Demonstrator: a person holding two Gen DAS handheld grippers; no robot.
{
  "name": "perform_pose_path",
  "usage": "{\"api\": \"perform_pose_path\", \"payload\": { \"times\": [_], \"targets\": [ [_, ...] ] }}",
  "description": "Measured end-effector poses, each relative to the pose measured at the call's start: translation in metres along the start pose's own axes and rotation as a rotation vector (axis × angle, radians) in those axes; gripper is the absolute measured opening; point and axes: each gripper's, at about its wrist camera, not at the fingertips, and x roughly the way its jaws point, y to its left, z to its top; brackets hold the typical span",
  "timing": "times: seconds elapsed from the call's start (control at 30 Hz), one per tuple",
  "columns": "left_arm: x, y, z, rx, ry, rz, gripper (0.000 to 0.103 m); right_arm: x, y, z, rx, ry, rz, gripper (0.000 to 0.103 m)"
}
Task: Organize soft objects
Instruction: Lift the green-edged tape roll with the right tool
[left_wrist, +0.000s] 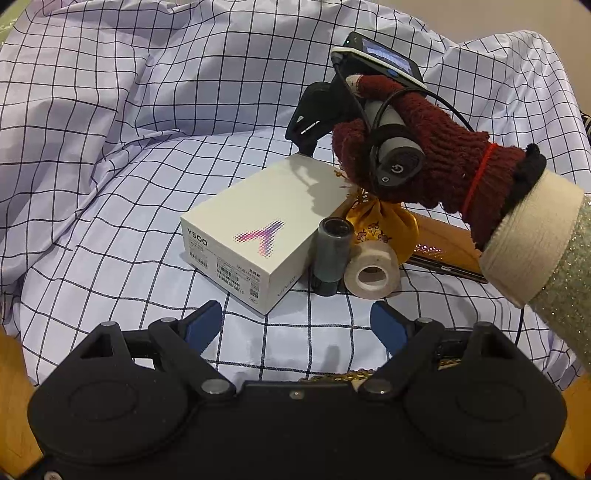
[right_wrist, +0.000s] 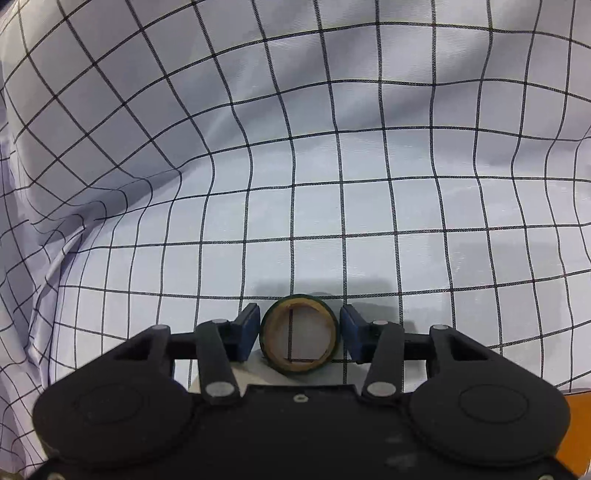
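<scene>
On a checked cloth (left_wrist: 110, 147), the left gripper (left_wrist: 295, 325) is hovering with jaws spread and nothing between them. Its camera alone is showing a cluster ahead: a white box (left_wrist: 258, 236), a dark cylinder (left_wrist: 330, 254) leaning on it, a white tape roll (left_wrist: 371, 275), a gold pouch (left_wrist: 384, 225) and a brown case (left_wrist: 443, 243). A gloved hand (left_wrist: 436, 155) is gripping the other tool's handle above them. Only the right wrist view is showing the right gripper (right_wrist: 299, 332), its blue pads (right_wrist: 249, 328) closing around a dark green tape roll (right_wrist: 299, 339) lying on the cloth; whether they are pressing on it is unclear.
</scene>
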Motion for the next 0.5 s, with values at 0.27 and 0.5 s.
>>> {"api": "perform_pose_path", "payload": {
  "times": [0.27, 0.5],
  "targets": [
    [0.002, -0.002, -0.001, 0.013, 0.015, -0.005, 0.084, -0.024, -0.039, -0.004, 0.034, -0.077, -0.095, 0.046],
    [0.006, -0.009, 0.004, 0.030, 0.008, -0.019, 0.084, -0.063, -0.083, -0.019, 0.057, -0.162, -0.088, 0.046]
  ]
}}
